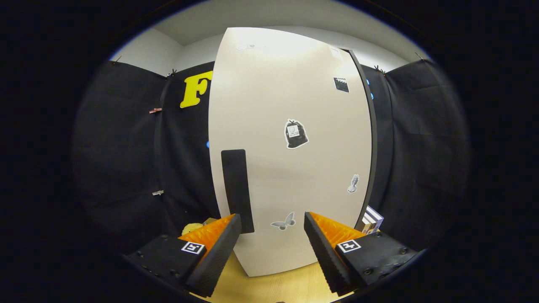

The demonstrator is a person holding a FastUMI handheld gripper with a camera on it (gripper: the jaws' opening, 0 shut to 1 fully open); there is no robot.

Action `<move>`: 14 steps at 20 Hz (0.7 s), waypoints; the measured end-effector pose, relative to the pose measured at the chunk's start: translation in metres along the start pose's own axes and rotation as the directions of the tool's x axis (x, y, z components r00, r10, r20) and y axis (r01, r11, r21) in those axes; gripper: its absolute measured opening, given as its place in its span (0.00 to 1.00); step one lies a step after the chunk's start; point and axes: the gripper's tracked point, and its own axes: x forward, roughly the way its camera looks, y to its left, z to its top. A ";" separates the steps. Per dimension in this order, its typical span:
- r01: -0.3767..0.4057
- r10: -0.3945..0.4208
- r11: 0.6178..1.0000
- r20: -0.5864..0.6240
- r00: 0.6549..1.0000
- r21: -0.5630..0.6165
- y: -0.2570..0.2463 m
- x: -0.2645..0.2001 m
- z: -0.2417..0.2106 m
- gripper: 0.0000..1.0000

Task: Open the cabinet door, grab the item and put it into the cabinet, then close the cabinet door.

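1. Black cloth walls enclose the booth; a wooden tabletop lies below the fingers.
2. A white cabinet door stands upright just ahead of the gripper, bearing several stickers.
3. A black vertical handle sits near the door's left edge, just above the left fingertip.
4. The gripper fingers are spread apart, holding nothing.
5. A yellow item lies left of the door, beyond the left finger.

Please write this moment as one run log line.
gripper: open, holds nothing | cabinet door: shut, just ahead of fingers | black handle: by left finger, not gripped | yellow item: beside cabinet
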 end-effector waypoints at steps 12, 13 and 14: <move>-0.126 0.125 0.992 0.091 0.988 0.000 -0.099 -0.038 0.010 0.98; -0.117 0.118 0.993 0.116 0.986 -0.014 -0.112 -0.044 0.013 0.98; -0.108 0.109 0.994 0.132 0.985 -0.020 -0.124 -0.052 0.015 0.98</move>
